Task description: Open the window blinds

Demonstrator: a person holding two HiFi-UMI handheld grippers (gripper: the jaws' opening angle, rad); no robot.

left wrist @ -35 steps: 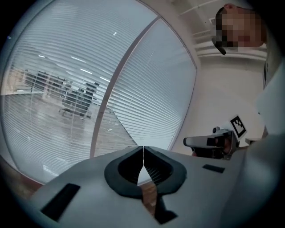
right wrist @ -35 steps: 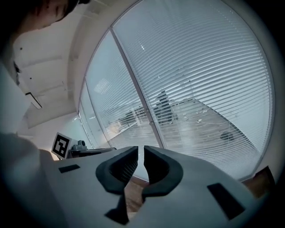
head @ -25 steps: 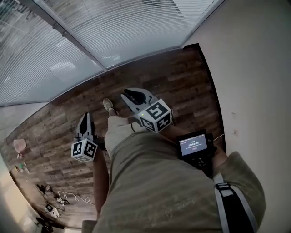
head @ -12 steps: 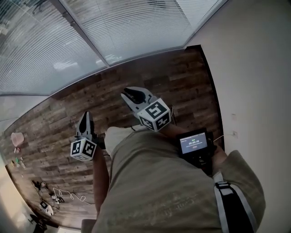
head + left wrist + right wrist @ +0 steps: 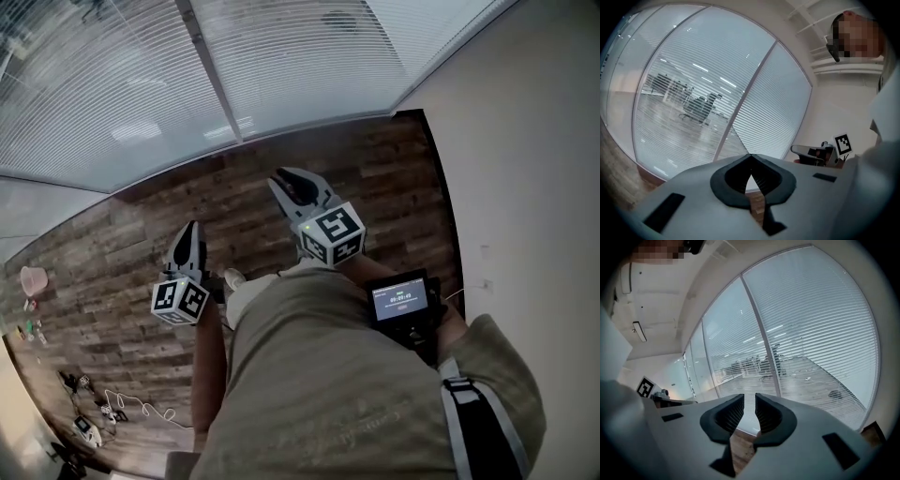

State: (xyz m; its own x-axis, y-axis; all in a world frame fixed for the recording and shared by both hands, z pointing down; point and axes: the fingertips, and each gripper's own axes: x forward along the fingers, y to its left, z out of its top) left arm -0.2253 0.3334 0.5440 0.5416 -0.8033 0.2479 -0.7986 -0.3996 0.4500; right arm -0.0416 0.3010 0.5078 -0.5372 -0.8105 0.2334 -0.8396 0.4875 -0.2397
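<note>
White slatted window blinds [image 5: 300, 66] hang down over tall glass panes split by a grey mullion [image 5: 211, 70]; the slats let the room beyond show through. In the left gripper view the blinds [image 5: 693, 98] fill the scene ahead, and in the right gripper view the blinds [image 5: 815, 333] do the same. My left gripper [image 5: 190, 228] is held low over the floor, well short of the window, with its jaws [image 5: 750, 157] closed tip to tip on nothing. My right gripper [image 5: 287, 176] points at the window base, its jaws [image 5: 750, 399] a narrow gap apart and empty.
A dark wood-plank floor [image 5: 375, 178] runs to the window. A plain wall [image 5: 525, 169] stands close on the right. A small screen device [image 5: 401, 300] sits at the person's right wrist. Cables and small items [image 5: 103, 412] and a pink object [image 5: 33, 279] lie at the left.
Both grippers have moved forward and up toward the blinds, and the window has come closer in the head view. Neither gripper's jaws have visibly changed.
</note>
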